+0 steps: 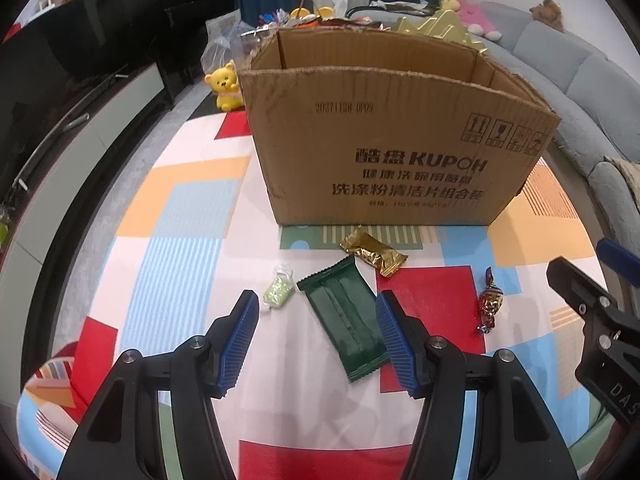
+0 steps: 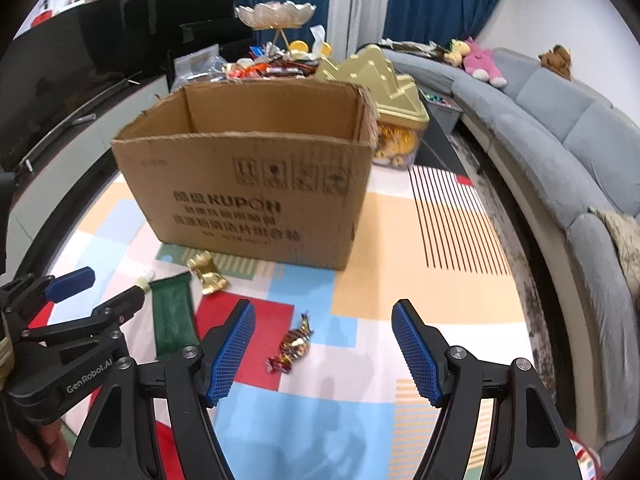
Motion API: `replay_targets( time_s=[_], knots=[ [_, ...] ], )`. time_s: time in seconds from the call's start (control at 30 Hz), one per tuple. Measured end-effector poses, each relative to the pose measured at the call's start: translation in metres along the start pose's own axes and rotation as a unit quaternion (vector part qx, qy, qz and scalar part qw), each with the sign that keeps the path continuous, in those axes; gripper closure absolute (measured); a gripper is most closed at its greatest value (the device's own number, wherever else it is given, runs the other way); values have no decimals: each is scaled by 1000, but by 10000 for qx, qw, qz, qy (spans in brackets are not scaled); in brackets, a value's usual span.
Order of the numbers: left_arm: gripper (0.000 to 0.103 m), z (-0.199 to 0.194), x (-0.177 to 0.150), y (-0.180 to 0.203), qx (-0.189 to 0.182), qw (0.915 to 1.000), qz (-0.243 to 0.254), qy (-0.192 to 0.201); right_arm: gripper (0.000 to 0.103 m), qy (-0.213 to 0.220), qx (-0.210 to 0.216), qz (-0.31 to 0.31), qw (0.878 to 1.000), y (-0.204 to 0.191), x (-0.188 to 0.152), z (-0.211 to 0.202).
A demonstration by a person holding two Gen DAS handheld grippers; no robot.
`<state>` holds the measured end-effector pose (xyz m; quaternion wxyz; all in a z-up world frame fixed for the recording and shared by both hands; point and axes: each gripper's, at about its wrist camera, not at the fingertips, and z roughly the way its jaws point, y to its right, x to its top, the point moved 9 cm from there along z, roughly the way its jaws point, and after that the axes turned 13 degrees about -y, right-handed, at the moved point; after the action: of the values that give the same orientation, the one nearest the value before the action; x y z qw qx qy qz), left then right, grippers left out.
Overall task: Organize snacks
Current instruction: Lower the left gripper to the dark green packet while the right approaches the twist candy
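Observation:
An open brown cardboard box (image 1: pixel 384 148) stands on the patterned tabletop (image 1: pixel 192 216). In front of it lie a dark green packet (image 1: pixel 344 320), a gold packet (image 1: pixel 374 252), a small pale green sweet (image 1: pixel 278 292) and a twisted foil candy (image 1: pixel 490 304). My left gripper (image 1: pixel 317 296) hangs open above the green packet, apart from it. The right gripper (image 2: pixel 324 306) is open over the cloth, just right of the foil candy (image 2: pixel 294 346), holding nothing. From the right wrist I see the box (image 2: pixel 248 184), the green packet (image 2: pixel 174 316) and the left gripper (image 2: pixel 112 286).
Behind the box are a heap of wrapped snacks (image 2: pixel 264 68), a tiered shell dish (image 2: pixel 276 14) and a gold tin (image 2: pixel 384 80). A grey sofa (image 2: pixel 560 136) with plush toys curves along the right. A yellow bear toy (image 1: pixel 226 84) and a dark TV cabinet (image 1: pixel 100 40) are at the left.

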<state>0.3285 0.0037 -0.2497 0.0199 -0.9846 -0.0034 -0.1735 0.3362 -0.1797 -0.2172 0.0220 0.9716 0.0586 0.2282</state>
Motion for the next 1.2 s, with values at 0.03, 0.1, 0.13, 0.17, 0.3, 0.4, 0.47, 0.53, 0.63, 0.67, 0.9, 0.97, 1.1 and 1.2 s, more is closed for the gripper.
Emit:
replay_targets(
  time_s=[0.03, 0.1, 0.13, 0.17, 0.3, 0.4, 0.47, 0.53, 0.63, 0.67, 0.9, 0.97, 1.1, 1.2],
  knots=[
    [43, 1, 0, 0, 11, 10000, -71, -2, 31, -31, 5, 24, 10000, 1, -2, 3],
    [38, 3, 0, -2, 15, 9998, -201, -8, 31, -64, 14, 43, 10000, 1, -3, 7],
    [36, 5, 0, -3, 0, 9996, -285, -23, 31, -88, 30, 53, 9999, 0, -5, 10],
    [35, 6, 0, -3, -3, 9995, -320, -32, 31, -98, 36, 56, 9999, 0, -6, 12],
    [35, 15, -1, -2, 24, 9991, -404, -111, 31, -158, 67, 60, 9998, -2, -11, 21],
    [35, 22, -3, -1, -25, 9986, -497, -200, 31, -158, 60, 30, 9999, -3, -11, 25],
    [35, 25, -3, 1, -50, 9983, -541, -226, 31, -151, 55, 11, 9999, -4, -12, 27],
    [35, 28, -4, 2, -64, 9981, -567, -250, 31, -161, 59, -6, 9999, -5, -13, 31],
    [33, 34, -4, 4, -111, 9972, -656, -332, 31, -220, 102, -11, 9997, -6, -16, 39],
    [33, 35, -4, 3, -125, 9970, -681, -356, 31, -243, 109, -16, 9996, -7, -17, 41],
    [33, 46, -1, 8, -219, 9946, -858, -533, 31, -374, 181, -24, 9991, -13, -20, 56],
    [33, 48, 0, 9, -196, 9940, -905, -579, 31, -425, 180, -19, 9989, -14, -21, 61],
    [33, 54, 1, 8, -177, 9924, -1019, -671, 31, -534, 168, 58, 9984, -13, -23, 70],
    [33, 58, 2, 7, -161, 9913, -1084, -723, 31, -580, 185, 149, 9980, -13, -22, 75]
  ],
)
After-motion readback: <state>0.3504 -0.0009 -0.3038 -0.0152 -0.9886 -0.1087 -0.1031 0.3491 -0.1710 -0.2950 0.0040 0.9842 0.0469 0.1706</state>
